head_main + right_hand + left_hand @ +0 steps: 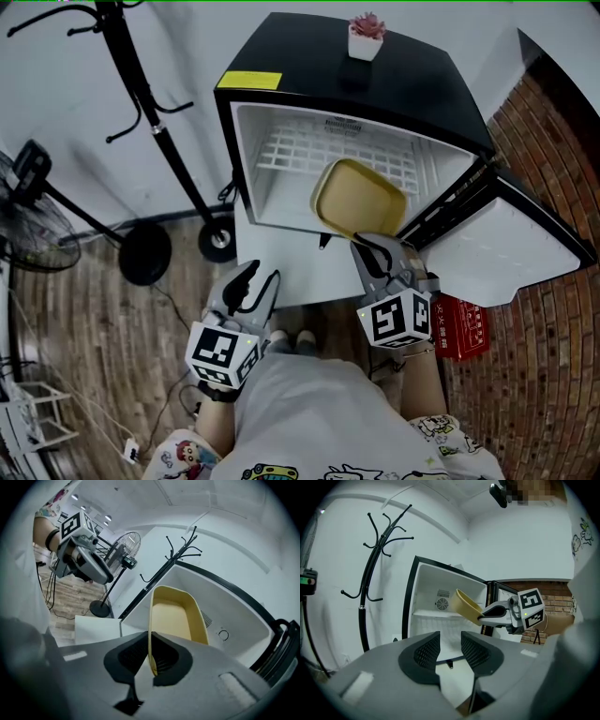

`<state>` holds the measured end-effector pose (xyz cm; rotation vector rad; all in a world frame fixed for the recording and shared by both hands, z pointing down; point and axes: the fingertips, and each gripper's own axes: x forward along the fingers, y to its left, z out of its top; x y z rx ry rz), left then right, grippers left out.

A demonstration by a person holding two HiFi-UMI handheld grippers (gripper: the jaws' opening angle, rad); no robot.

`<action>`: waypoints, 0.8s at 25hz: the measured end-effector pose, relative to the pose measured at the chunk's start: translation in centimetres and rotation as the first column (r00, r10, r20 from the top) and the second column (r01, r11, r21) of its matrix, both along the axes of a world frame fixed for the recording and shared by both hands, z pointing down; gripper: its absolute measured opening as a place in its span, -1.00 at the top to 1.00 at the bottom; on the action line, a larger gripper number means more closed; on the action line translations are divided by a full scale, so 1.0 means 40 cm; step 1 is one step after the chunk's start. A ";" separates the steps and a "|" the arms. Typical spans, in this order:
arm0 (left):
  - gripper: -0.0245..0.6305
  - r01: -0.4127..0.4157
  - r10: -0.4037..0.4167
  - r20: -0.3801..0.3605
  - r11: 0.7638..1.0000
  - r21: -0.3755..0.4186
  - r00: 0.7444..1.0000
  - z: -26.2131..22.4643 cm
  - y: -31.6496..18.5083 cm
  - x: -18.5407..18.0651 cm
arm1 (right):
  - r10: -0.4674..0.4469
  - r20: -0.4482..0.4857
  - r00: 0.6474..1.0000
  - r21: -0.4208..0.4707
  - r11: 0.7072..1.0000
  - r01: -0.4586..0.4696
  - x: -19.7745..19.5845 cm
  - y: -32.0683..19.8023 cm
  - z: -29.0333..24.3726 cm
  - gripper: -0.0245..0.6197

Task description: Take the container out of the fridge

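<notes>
The open mini fridge serves as the reference point for everything here. The single yellow container, an empty shallow tub, sits at the fridge's mouth, tilted up on edge over the front lip and half outside the cavity. It is tilted because the right claw has it only by one thin side wall. The jaws are nearly together, pinching that rim between the pads, so the tub hangs off the grip instead of lying flat. Gripping the wall looks like the only practical hold on something this wide.

The left claw hangs back in front of the fridge and to the left of the container. Its jaws are partly apart with nothing between them, probably kept clear so the tub has room to come out. The fridge door is swung wide to the right for the same reason.

There are two claws, one container and one fridge. One white wire shelf sits bare inside it, and one small potted plant stands on top. To the left of the fridge are one coat stand and one fan.
</notes>
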<state>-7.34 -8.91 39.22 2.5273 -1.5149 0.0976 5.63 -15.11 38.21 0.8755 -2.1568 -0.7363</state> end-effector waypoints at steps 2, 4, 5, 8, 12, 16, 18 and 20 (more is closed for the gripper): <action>0.51 -0.005 0.005 0.000 1.000 -0.001 1.000 0.000 -0.003 0.004 | 0.009 0.034 0.999 -0.026 1.000 -0.008 0.005 0.010 0.006 0.88; 0.54 -0.011 0.011 -0.001 1.000 -0.002 1.000 0.002 -0.006 0.008 | 0.020 0.070 0.997 -0.054 0.998 -0.017 0.010 0.022 0.014 0.88; 0.55 -0.014 0.014 -0.001 1.000 -0.002 1.000 0.003 -0.009 0.011 | 0.026 0.089 0.996 -0.068 0.997 -0.020 0.013 0.027 0.018 0.88; 0.57 -0.024 0.024 -0.004 1.000 -0.002 1.000 0.006 -0.017 0.023 | 0.047 0.143 0.989 -0.108 0.994 -0.032 0.026 0.036 0.029 0.88; 0.62 -0.037 0.037 -0.005 0.999 -0.003 0.999 0.007 -0.029 0.039 | 0.084 0.211 0.974 -0.158 0.986 -0.051 0.050 0.043 0.040 0.88; 0.65 -0.047 0.047 -0.008 0.999 -0.004 0.999 0.011 -0.038 0.053 | 0.105 0.296 0.949 -0.211 0.977 -0.042 0.063 0.053 0.050 0.88; 0.66 -0.051 0.051 -0.010 0.999 -0.005 0.999 0.014 -0.045 0.058 | 0.126 0.337 0.933 -0.240 0.970 -0.044 0.071 0.055 0.055 0.88; 0.68 -0.054 0.054 -0.011 0.999 -0.005 0.998 0.015 -0.053 0.062 | 0.143 0.380 0.914 -0.268 0.963 -0.040 0.076 0.056 0.058 0.88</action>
